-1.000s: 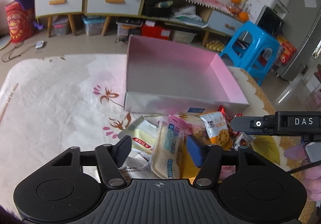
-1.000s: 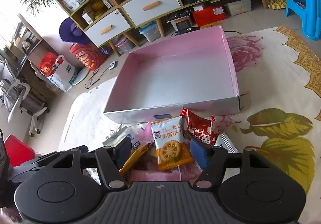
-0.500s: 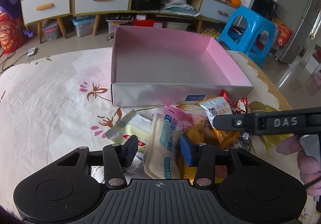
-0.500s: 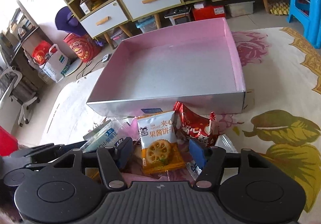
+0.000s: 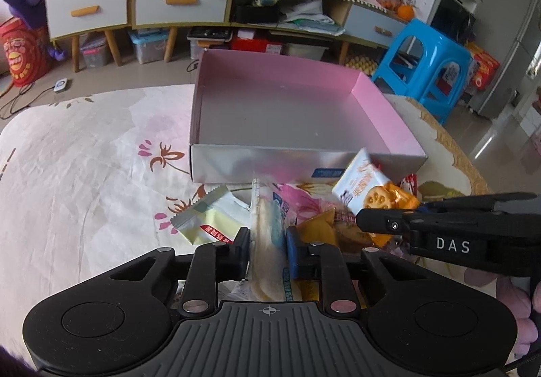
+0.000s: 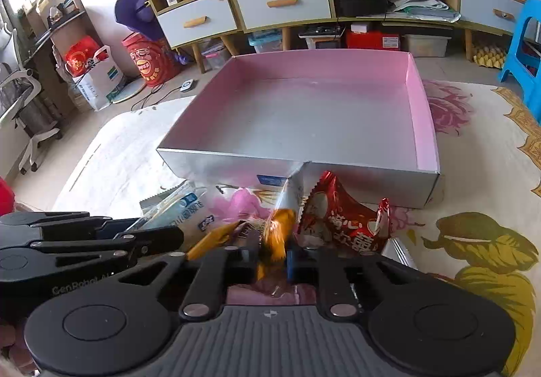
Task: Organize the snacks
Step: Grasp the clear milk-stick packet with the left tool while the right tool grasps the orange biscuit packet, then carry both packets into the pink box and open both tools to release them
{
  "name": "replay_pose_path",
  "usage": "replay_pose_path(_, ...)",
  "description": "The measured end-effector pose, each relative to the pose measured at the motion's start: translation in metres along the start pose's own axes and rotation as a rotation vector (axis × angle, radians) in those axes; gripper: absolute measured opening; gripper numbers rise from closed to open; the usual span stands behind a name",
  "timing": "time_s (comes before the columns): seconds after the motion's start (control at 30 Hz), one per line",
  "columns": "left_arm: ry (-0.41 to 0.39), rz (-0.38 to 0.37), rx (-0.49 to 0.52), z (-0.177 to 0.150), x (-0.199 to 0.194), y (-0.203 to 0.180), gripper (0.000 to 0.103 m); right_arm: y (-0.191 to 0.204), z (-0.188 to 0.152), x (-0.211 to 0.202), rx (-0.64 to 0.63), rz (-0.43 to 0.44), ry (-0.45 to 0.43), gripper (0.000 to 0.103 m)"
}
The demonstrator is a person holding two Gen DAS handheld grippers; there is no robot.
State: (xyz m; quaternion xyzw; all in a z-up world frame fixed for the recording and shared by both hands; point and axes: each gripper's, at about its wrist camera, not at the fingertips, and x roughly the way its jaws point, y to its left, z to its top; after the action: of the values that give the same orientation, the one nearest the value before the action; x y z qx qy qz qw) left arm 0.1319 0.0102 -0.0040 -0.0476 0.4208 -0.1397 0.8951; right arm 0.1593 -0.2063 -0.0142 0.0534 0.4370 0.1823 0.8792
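A shallow pink box (image 5: pixel 382 113) with a silver front wall stands on the flowered cloth, with nothing inside. Snack packets lie in a heap before it. My left gripper (image 5: pixel 267 243) has its jaws closing, and the pads press on a clear cracker packet with blue print (image 5: pixel 265 218) that stands on edge. In the right wrist view my right gripper (image 6: pixel 274 257) pinches the white and orange biscuit packet (image 6: pixel 287 204), which is tilted up toward the box (image 6: pixel 422 113). That biscuit packet (image 5: pixel 361 181) also shows in the left wrist view. A red packet (image 6: pixel 345 225) lies just to its right.
A pale yellow packet (image 5: pixel 209 218) and an orange one (image 5: pixel 318 228) lie beside the left gripper. Bare cloth (image 5: pixel 84 157) stretches to the left of the box. A blue stool (image 5: pixel 426 59) and a drawer cabinet (image 5: pixel 162 5) stand beyond the table.
Both grippers have gone from open to shut. The cracker packet and the biscuit packet, flat before, now stand up on edge between the pads.
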Motion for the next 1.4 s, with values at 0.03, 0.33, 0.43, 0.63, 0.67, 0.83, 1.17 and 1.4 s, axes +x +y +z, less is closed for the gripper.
replay_pose_path(0.03, -0.004, 0.001, -0.008, 0.0, -0.001, 0.0, 0.019, 0.0, 0.001, -0.001, -0.001, 0.004, -0.006, 0.002)
replay_pose_path(0.33, -0.045, 0.017, -0.072, 0.006, -0.013, 0.005, 0.017, 0.004, 0.012, -0.012, 0.03, 0.062, -0.072, 0.001)
replay_pose_path(0.43, -0.068, 0.018, -0.086, 0.009, -0.019, 0.006, 0.017, 0.002, 0.014, -0.015, 0.05, 0.075, -0.076, 0.001)
replay_pose_path(0.63, -0.095, 0.04, -0.118, 0.018, -0.028, 0.008, 0.017, -0.004, 0.022, -0.023, 0.087, 0.082, -0.102, 0.001)
replay_pose_path(0.67, -0.096, 0.04, -0.123, 0.021, -0.028, 0.009, 0.017, -0.006, 0.024, -0.024, 0.096, 0.083, -0.107, 0.001)
replay_pose_path(0.83, -0.128, 0.039, -0.109, 0.044, -0.022, 0.005, 0.017, -0.017, 0.032, -0.023, 0.131, 0.068, -0.125, 0.001)
replay_pose_path(1.17, -0.168, -0.022, -0.229, 0.082, 0.033, 0.013, 0.017, -0.052, 0.044, -0.006, 0.251, 0.057, -0.131, 0.001)
replay_pose_path(1.4, -0.163, 0.065, -0.18, 0.075, 0.067, 0.017, 0.017, -0.065, 0.044, 0.008, 0.274, 0.037, -0.104, 0.001)
